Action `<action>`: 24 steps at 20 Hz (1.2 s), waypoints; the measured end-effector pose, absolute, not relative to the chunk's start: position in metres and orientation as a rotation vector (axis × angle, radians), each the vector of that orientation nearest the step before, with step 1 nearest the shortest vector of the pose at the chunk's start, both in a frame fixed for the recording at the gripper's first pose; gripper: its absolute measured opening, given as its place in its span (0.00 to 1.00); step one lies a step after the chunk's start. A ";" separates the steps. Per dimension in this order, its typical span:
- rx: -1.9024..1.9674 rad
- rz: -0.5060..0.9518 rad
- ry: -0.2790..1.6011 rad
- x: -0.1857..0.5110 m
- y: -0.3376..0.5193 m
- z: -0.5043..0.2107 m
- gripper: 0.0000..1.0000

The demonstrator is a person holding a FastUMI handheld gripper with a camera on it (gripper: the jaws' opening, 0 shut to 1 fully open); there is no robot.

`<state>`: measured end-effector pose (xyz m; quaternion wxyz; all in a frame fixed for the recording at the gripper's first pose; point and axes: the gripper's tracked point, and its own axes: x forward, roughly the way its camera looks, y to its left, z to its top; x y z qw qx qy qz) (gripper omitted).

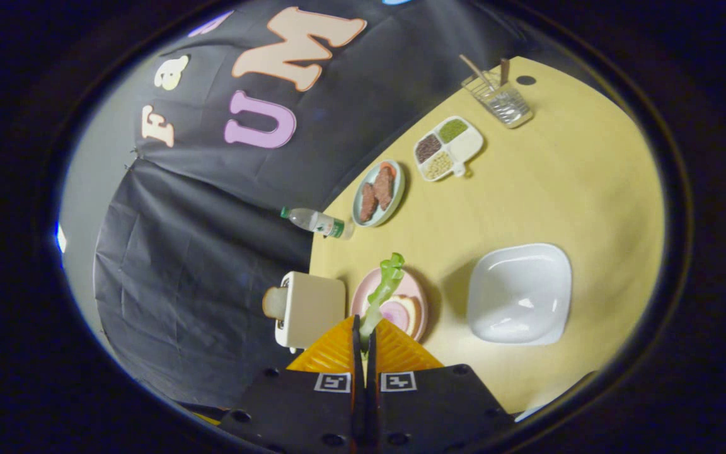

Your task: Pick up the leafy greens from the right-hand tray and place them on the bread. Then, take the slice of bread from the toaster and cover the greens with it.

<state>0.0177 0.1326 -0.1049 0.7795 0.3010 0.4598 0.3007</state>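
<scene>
Gripper view: leafy greens point(386, 289) between hand-held gripper point(363, 332) fingers

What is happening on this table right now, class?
A person's handheld gripper has its jaws shut on the leafy greens, holding them over the pink plate with the bread. The white tray is empty. A second bread slice sits in the toaster, not yet taken.
</scene>
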 end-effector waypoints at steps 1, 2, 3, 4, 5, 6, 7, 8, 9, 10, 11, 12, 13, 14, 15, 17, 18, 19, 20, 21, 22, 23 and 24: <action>0.656 0.669 1.000 0.014 0.145 -0.107 0.04; 0.665 0.686 1.010 0.012 0.157 -0.110 0.03; 0.675 0.700 1.017 0.009 0.169 -0.113 0.04; 0.683 0.712 1.022 0.009 0.181 -0.116 0.04; 0.687 0.720 1.024 0.009 0.193 -0.120 0.04; 0.695 0.726 1.027 0.010 0.204 -0.125 0.04; 0.708 0.730 1.037 0.008 0.214 -0.130 0.04; 0.721 0.732 1.054 0.008 0.223 -0.137 0.03; 0.717 0.728 1.073 0.005 0.231 -0.145 0.03; 0.700 0.722 1.092 0.004 0.236 -0.156 0.03; 0.679 0.713 1.106 0.005 0.241 -0.168 0.03; 0.659 0.702 1.117 0.004 0.244 -0.179 0.03; 0.638 0.687 1.124 0.002 0.244 -0.188 0.03; 0.616 0.669 1.126 0.004 0.243 -0.196 0.03; 0.597 0.652 1.122 0.007 0.242 -0.202 0.03; 0.555 0.611 1.110 0.013 0.236 -0.213 0.03; 0.523 0.584 1.109 0.016 0.230 -0.220 0.03; 0.493 0.565 1.112 0.015 0.225 -0.227 0.03; 0.461 0.551 1.114 0.014 0.221 -0.231 0.04; 0.433 0.546 1.111 0.013 0.217 -0.236 0.04; 0.411 0.542 1.110 0.011 0.215 -0.237 0.04; 0.400 0.542 1.109 0.009 0.215 -0.238 0.04; 0.394 0.542 1.107 0.008 0.215 -0.239 0.05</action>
